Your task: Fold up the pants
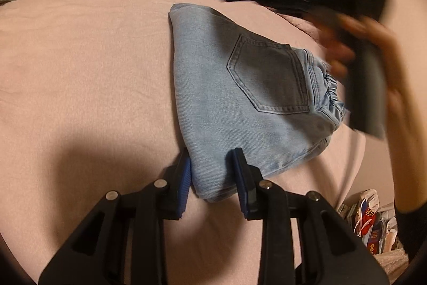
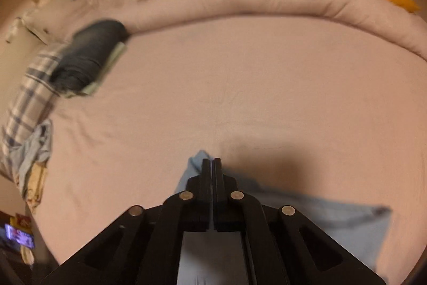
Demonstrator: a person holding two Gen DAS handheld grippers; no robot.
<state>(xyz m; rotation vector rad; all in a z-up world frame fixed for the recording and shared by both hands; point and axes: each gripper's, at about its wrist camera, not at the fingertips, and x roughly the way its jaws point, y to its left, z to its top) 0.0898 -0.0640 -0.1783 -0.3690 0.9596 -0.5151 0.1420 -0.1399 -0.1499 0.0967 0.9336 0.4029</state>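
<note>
The light blue denim pants (image 1: 240, 98), already folded into a compact bundle with 1 back pocket facing up, are lying on the pink bedsheet (image 1: 93, 58). The left gripper (image 1: 213, 178) is standing wide open, its 2 blue-padded fingers (image 1: 184, 175) straddling the bundle's near corner without clamping it. The bundle's long axis is running away from this claw. The right gripper (image 2: 212, 164) is hanging above with jaws closed, holding nothing, farther off.
</note>
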